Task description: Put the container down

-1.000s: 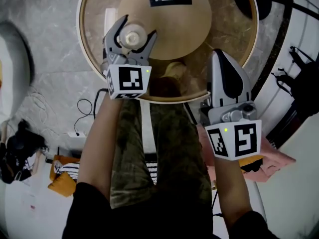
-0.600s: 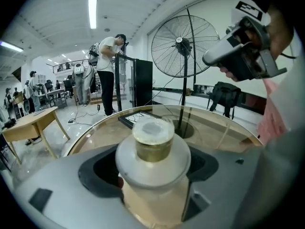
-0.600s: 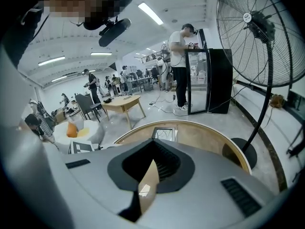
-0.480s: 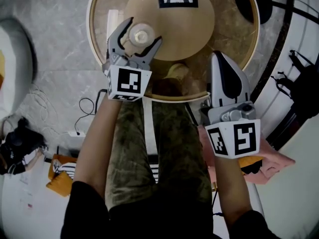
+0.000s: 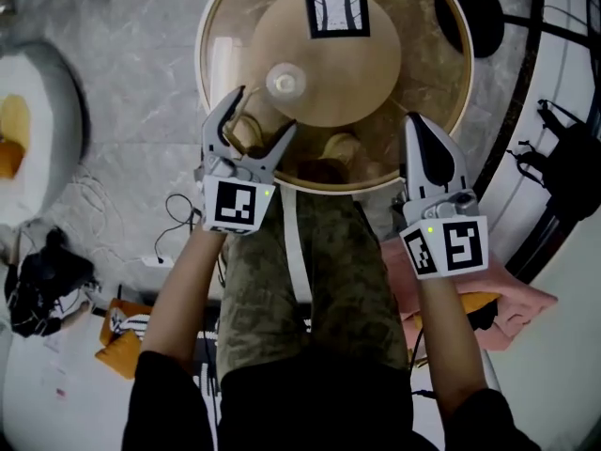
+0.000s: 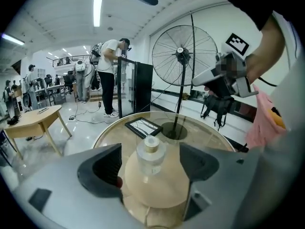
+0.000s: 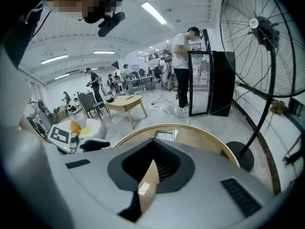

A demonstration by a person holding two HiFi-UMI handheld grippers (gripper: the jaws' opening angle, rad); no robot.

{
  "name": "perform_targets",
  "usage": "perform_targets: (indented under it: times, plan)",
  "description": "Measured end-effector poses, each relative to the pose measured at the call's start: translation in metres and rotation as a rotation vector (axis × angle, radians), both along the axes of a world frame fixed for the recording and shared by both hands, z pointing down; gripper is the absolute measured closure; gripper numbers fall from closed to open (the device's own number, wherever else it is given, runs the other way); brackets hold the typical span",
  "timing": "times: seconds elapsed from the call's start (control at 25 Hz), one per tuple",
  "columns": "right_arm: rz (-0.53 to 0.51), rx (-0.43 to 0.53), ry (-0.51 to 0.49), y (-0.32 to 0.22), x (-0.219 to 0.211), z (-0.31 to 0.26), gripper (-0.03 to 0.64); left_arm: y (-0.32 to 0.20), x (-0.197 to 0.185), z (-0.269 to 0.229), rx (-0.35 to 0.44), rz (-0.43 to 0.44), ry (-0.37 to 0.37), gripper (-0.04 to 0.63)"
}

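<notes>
Upright on round glass table (image 5: 205, 64), toward its near-left part: clear cylindrical container (image 5: 285, 82) w/ pale round lid, free of both tools. Just short of it, L gripper (image 5: 265, 109) w/ grey jaws spread wide, nothing between, tips not touching it. Over table's near-right rim, R gripper (image 5: 418, 130), smooth grey shell, jaws pressed together, empty. Under the glass, broad tan wooden cone base (image 5: 347, 73); at far side, flat black-framed picture (image 5: 334, 3). Bare glass all round container; grey marbled floor (image 5: 122, 83) beyond rim at left.
</notes>
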State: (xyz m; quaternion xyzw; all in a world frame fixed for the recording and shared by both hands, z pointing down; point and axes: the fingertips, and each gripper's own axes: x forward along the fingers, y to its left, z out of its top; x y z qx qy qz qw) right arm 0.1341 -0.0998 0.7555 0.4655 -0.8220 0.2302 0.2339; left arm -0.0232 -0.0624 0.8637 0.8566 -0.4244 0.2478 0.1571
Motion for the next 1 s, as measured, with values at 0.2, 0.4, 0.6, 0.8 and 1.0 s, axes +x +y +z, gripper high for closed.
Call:
perform_targets:
  times: [0.2,0.4,0.6,0.8,1.0]
  plan:
    - [0.041,0.031,-0.003,-0.005,0.006,-0.036,0.596,0.003,-0.019,-0.054,-0.039,-0.113,0.087,0.224]
    - [0.123,0.047,-0.115,-0.008,0.006,-0.085,0.596,-0.006,-0.021,-0.128,-0.023,-0.209,0.179,0.227]
    - [0.145,0.096,-0.09,-0.009,-0.004,-0.132,0.595,-0.022,-0.04,-0.187,-0.007,-0.296,0.169,0.373]
    - [0.16,0.161,-0.034,0.004,-0.004,-0.191,0.597,-0.023,-0.045,-0.244,0.019,-0.272,0.216,0.534]
    - [0.168,0.197,-0.022,0.01,0.003,-0.261,0.597,-0.03,-0.058,-0.339,0.08,-0.284,0.262,0.574]
